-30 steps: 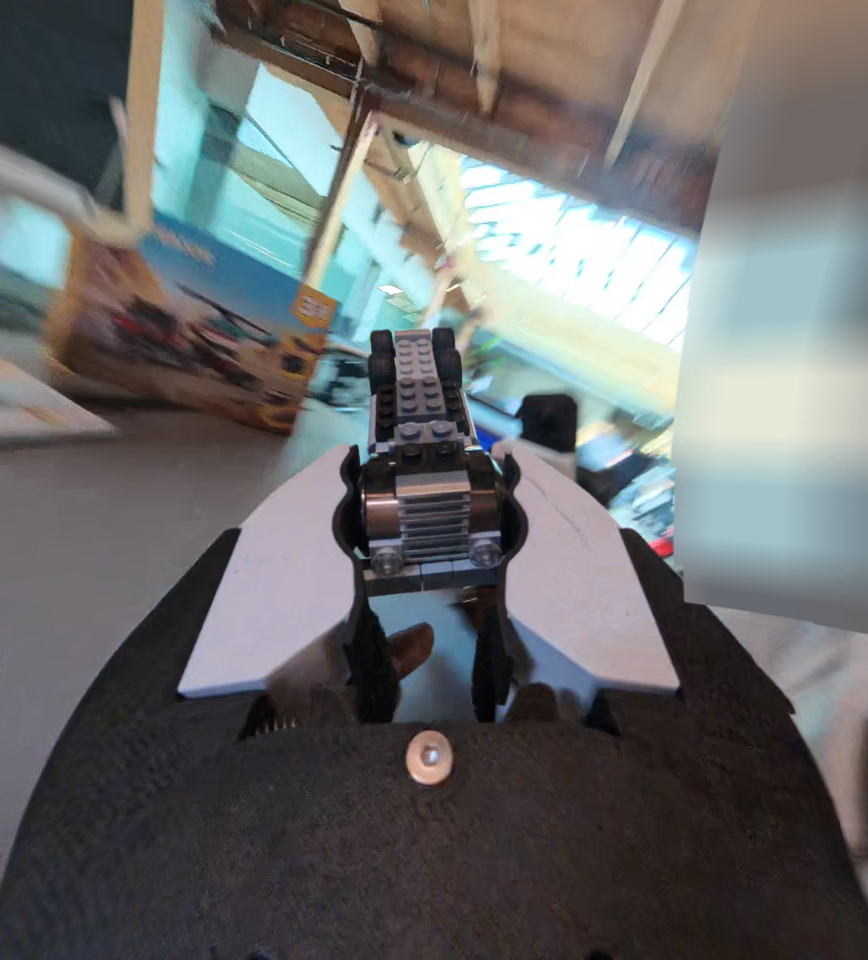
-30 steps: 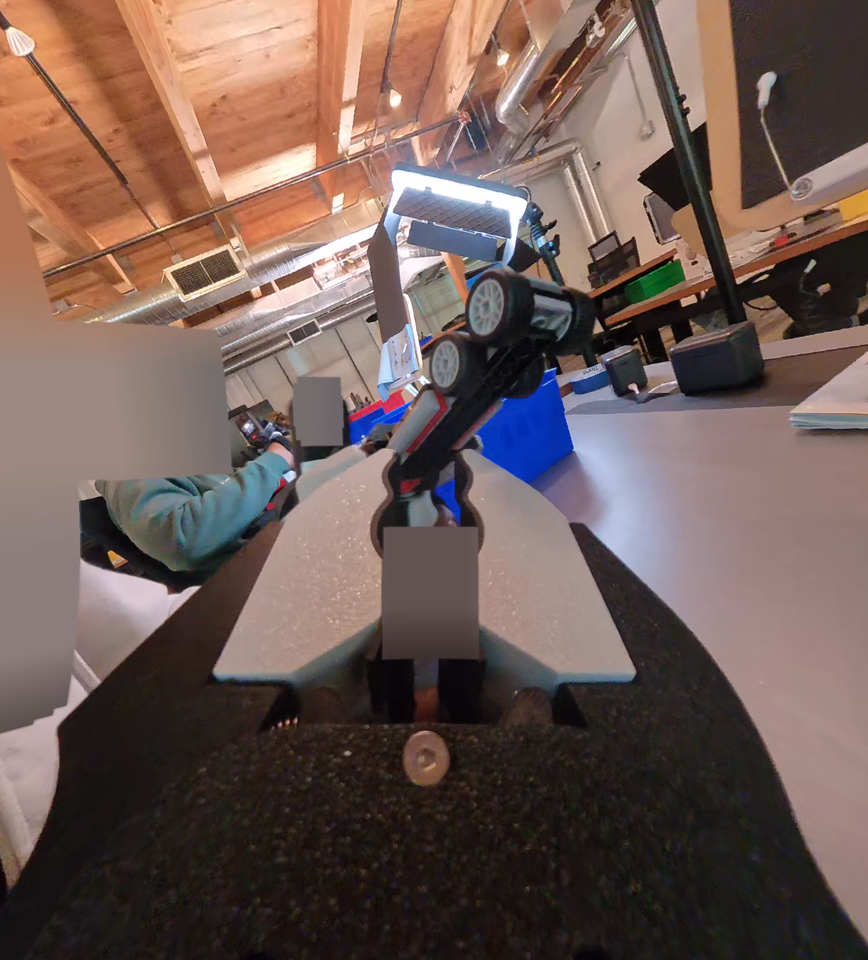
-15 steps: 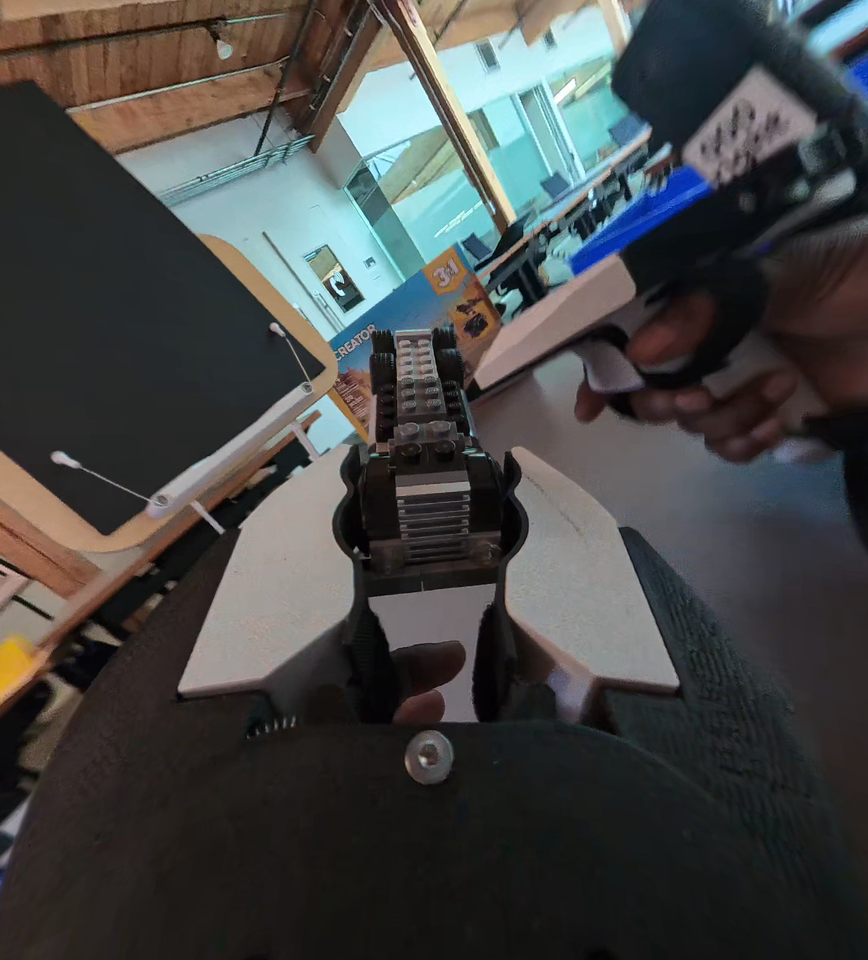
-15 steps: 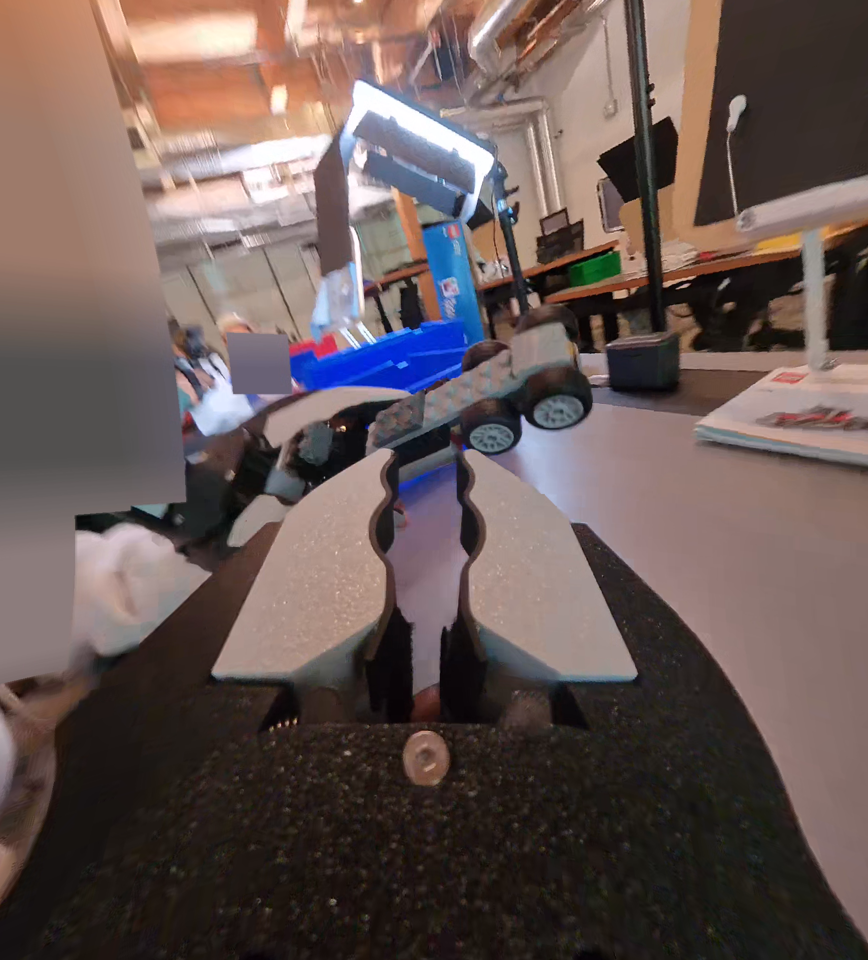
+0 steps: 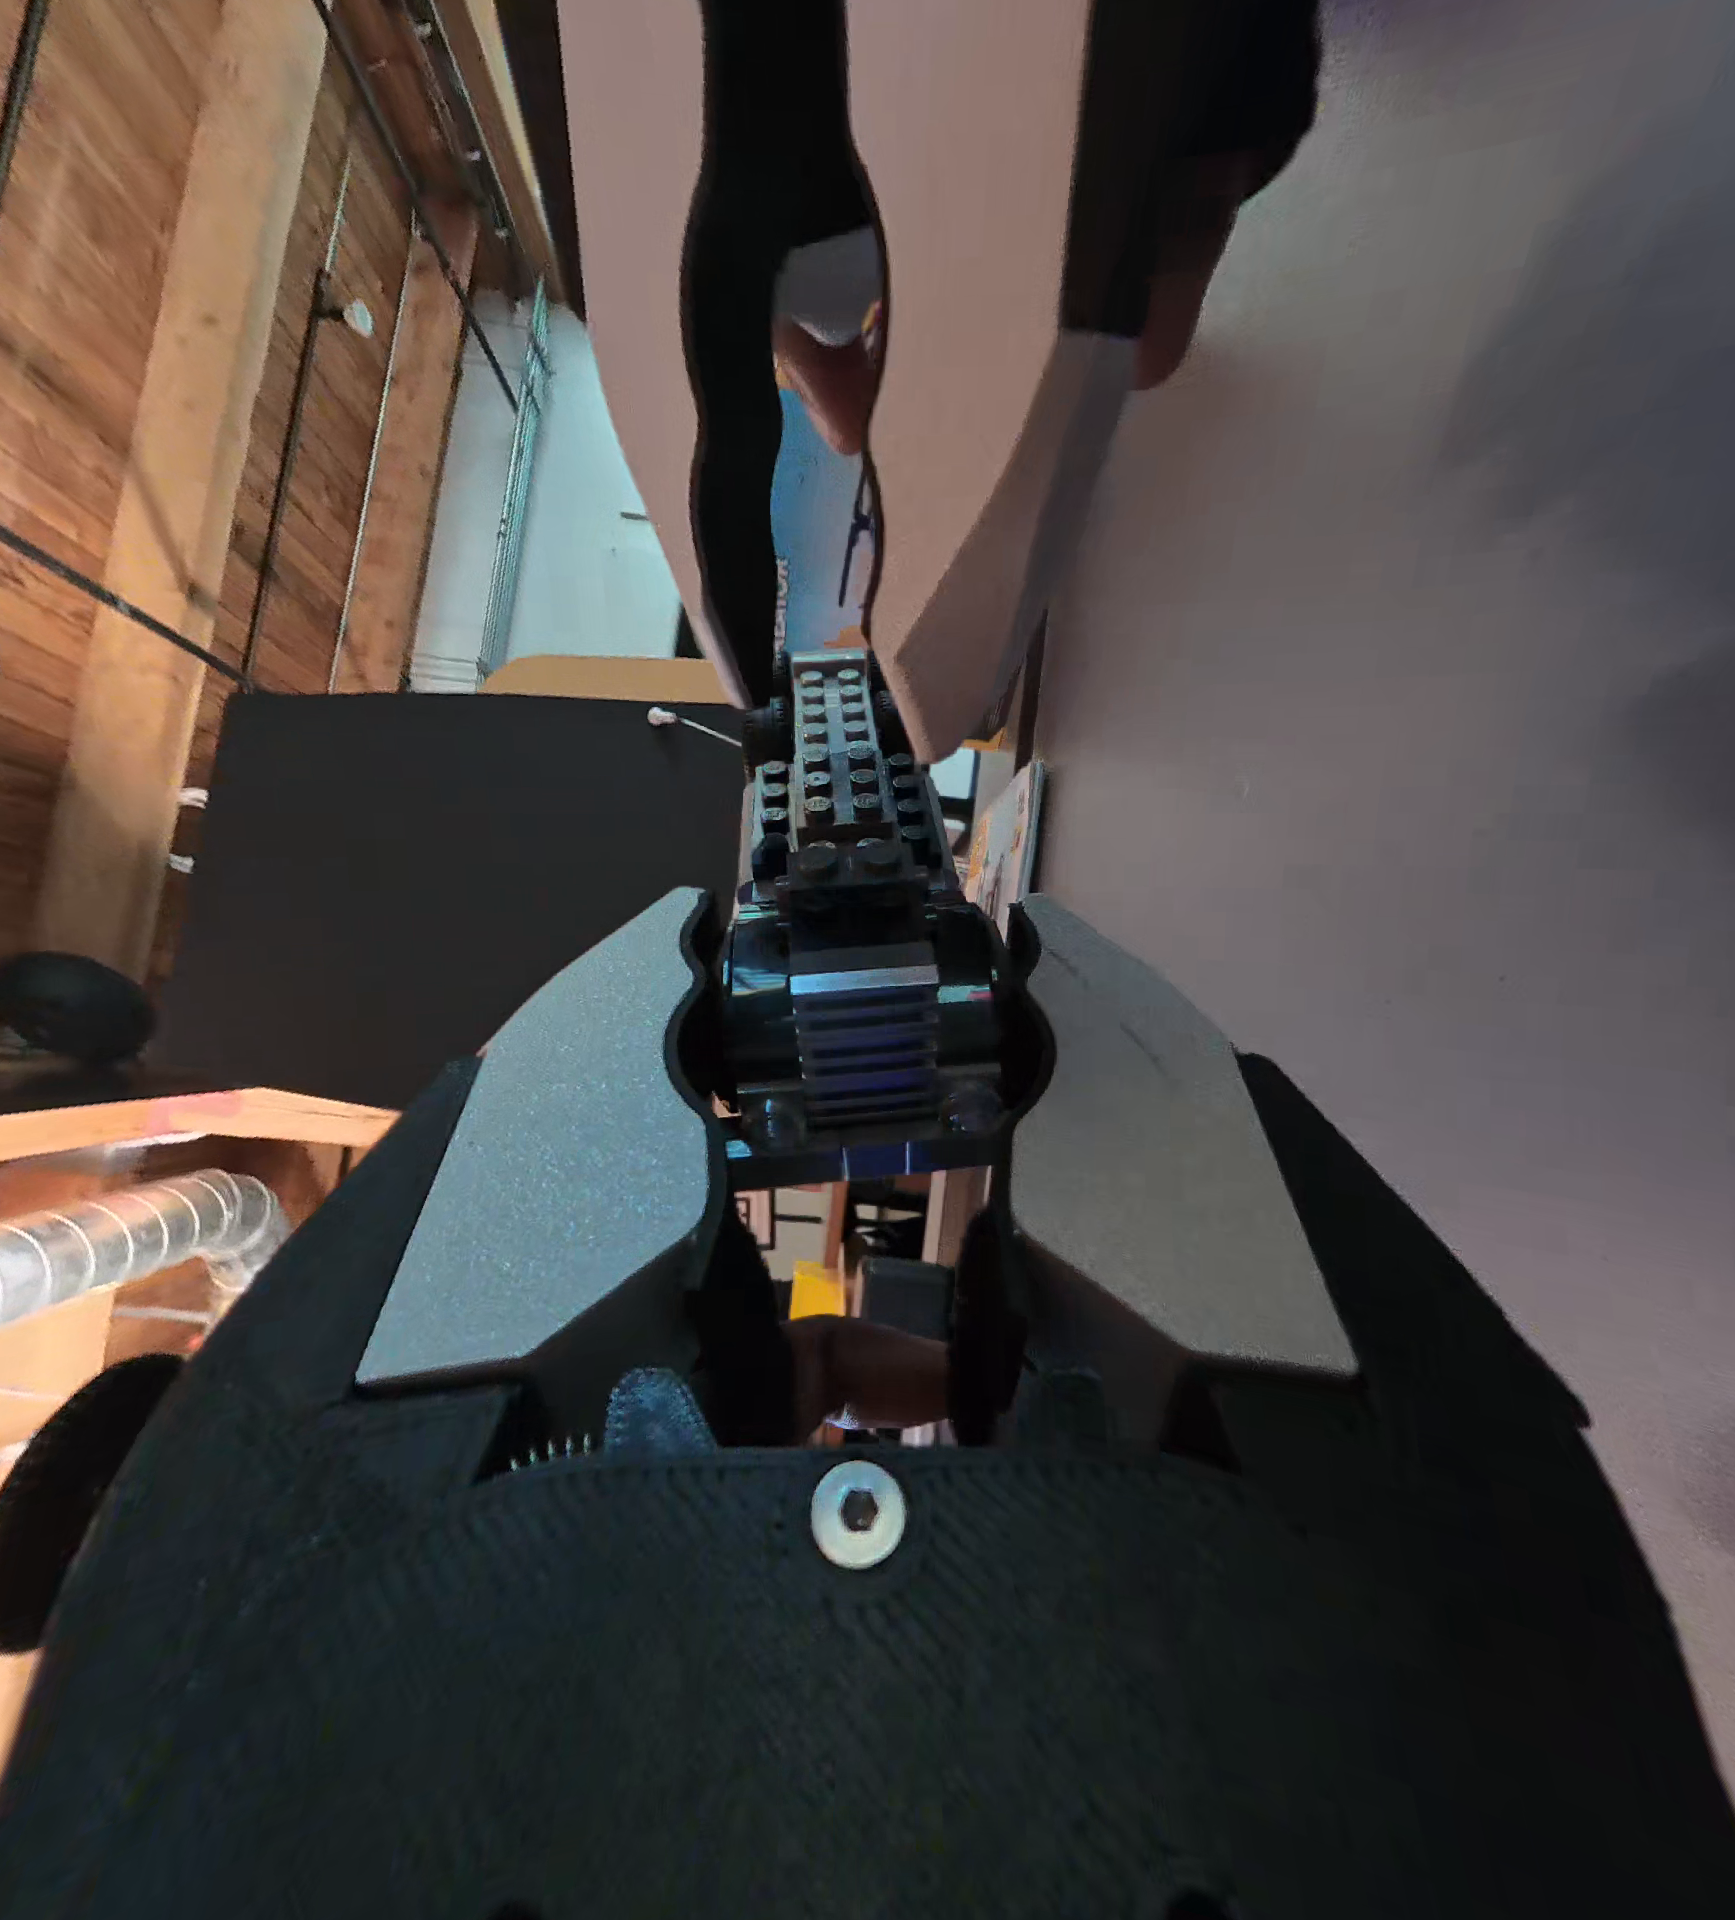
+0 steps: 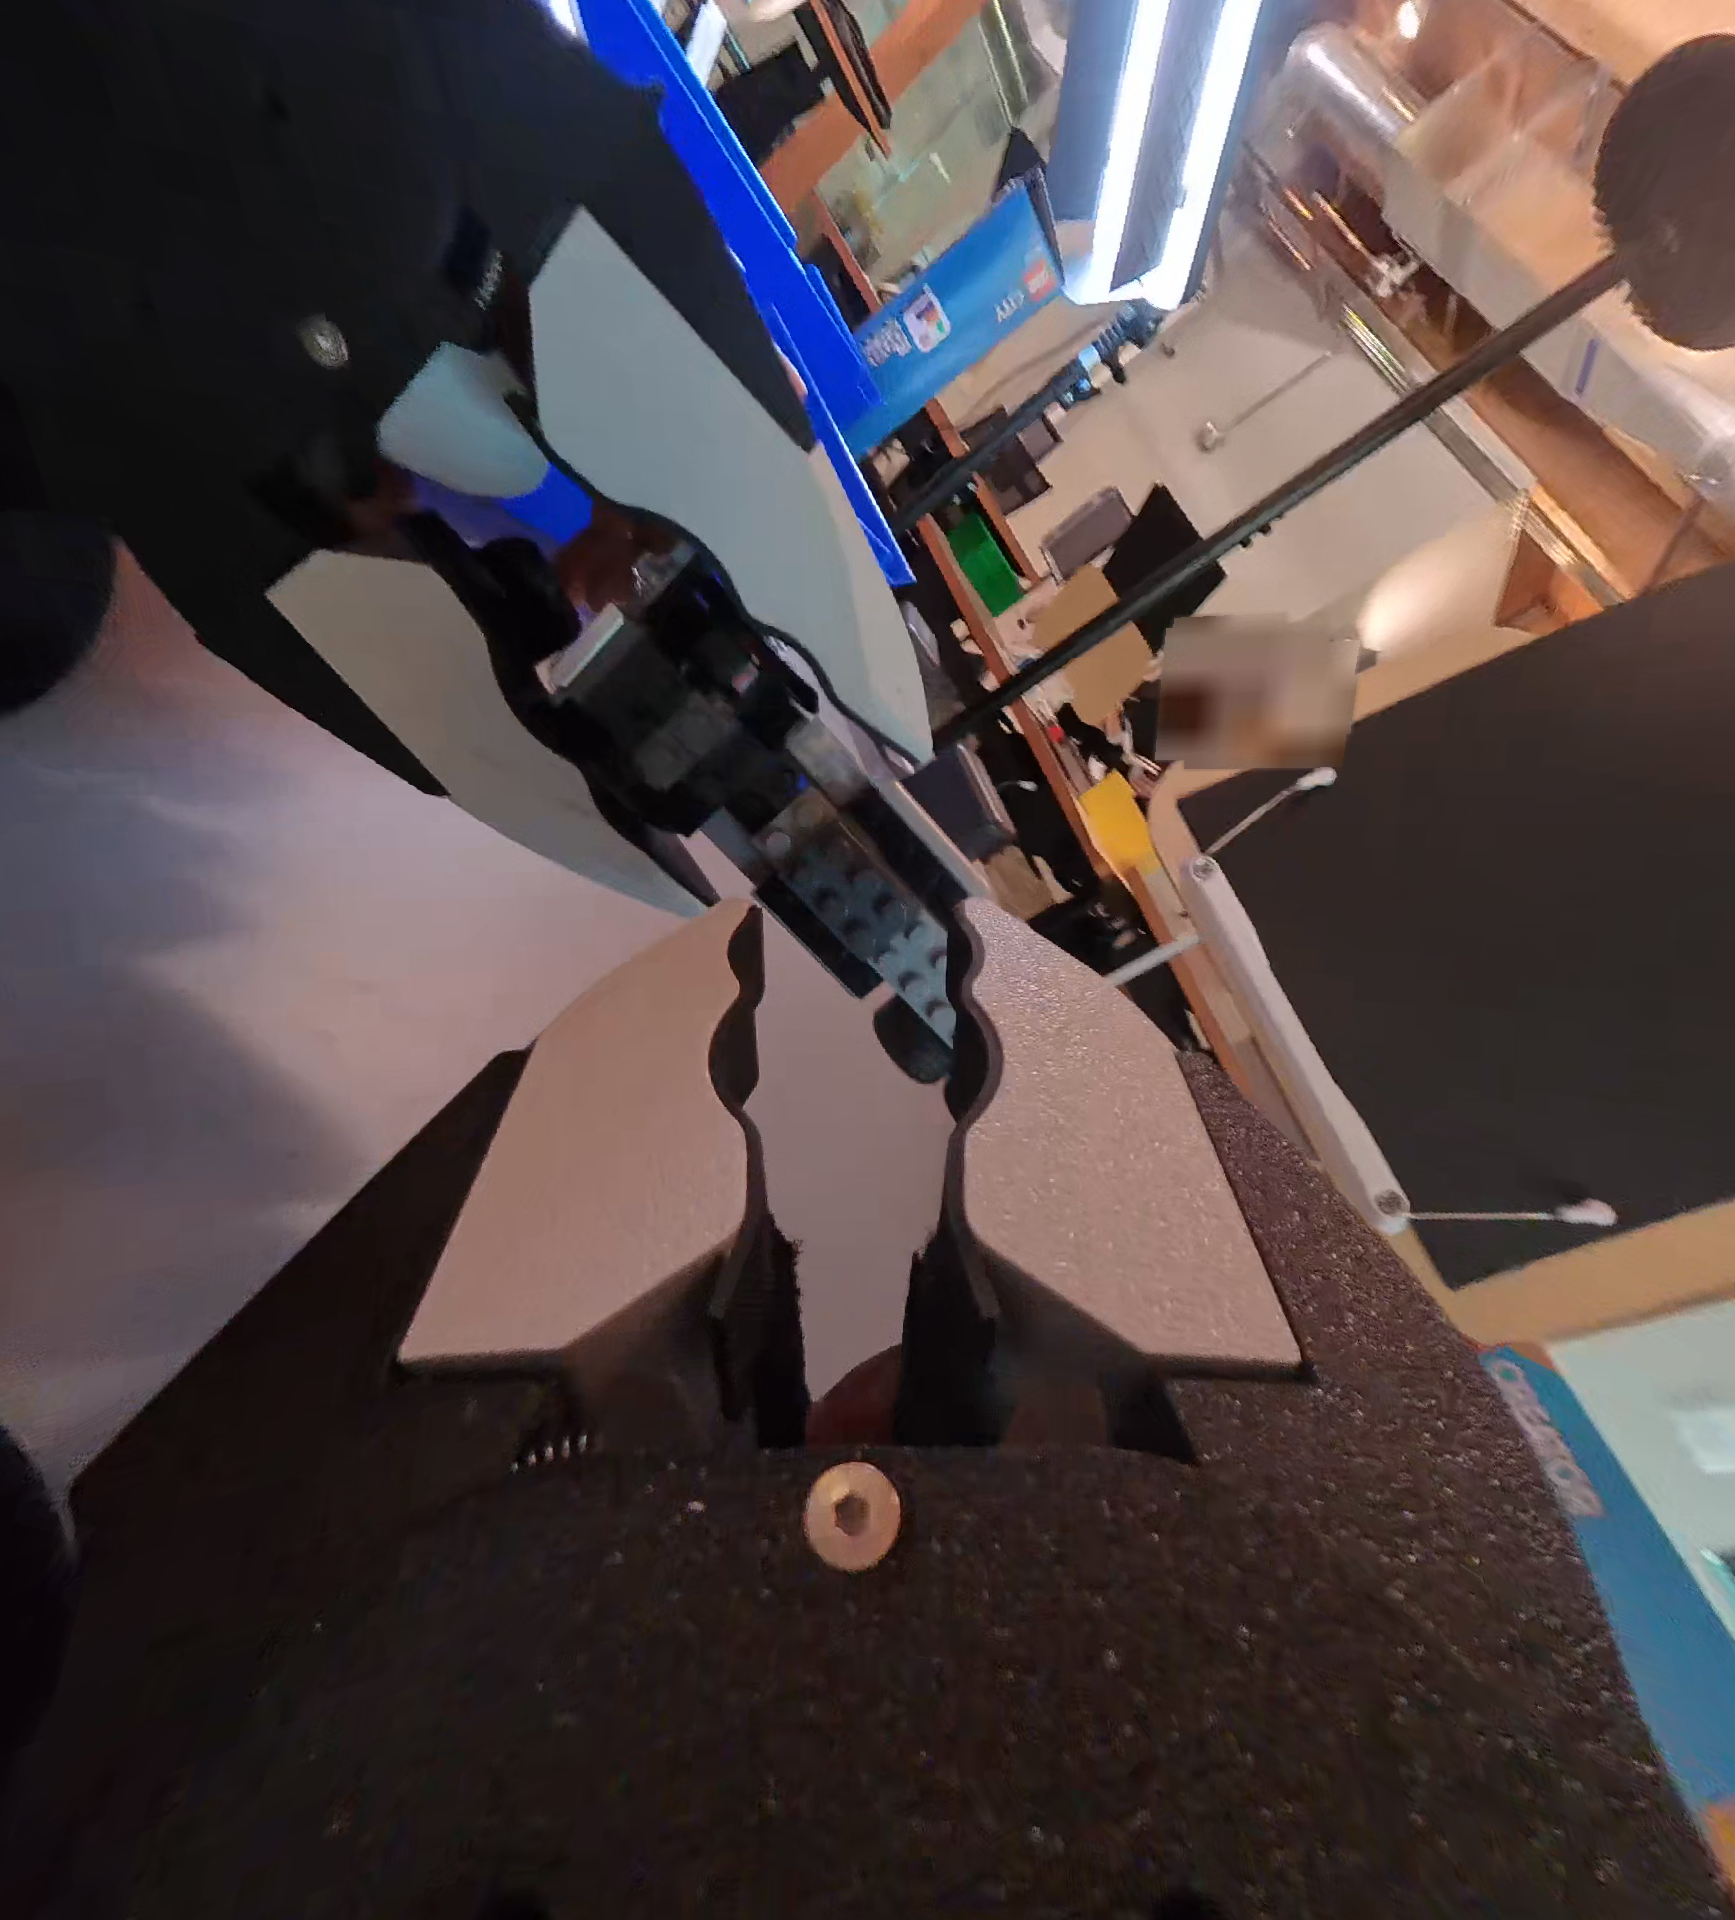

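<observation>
My left gripper (image 5: pixel 858 925) is shut on the front of a grey and black brick-built toy car (image 5: pixel 842 790), with both pads pressed on its sides by the ribbed grille. The car points away from me. My right gripper (image 5: pixel 832 717) comes in from the top, and its fingers (image 5: pixel 956 582) straddle the car's rear end. In the right wrist view my right gripper (image 6: pixel 852 935) is open. The car's studded rear (image 6: pixel 863 914) sits between its fingers, close to the right one, with a clear gap at the left pad. The left gripper (image 6: pixel 738 769) holds the car's other end.
The grey table (image 5: pixel 1414 727) fills the right side of the left wrist view. A black board in a wooden frame (image 6: pixel 1569 883) stands nearby. A colourful box (image 6: pixel 1673 1558), a booklet (image 5: pixel 1014 831) and a blue bin (image 6: pixel 759 260) are around. A hand (image 5: pixel 821 384) works the right gripper. My left and right fingertips are right by each other.
Both views have rolled over sharply. My left gripper has kept its hold on the car. My right gripper has opened wider and moved its fingers around the car's rear end.
</observation>
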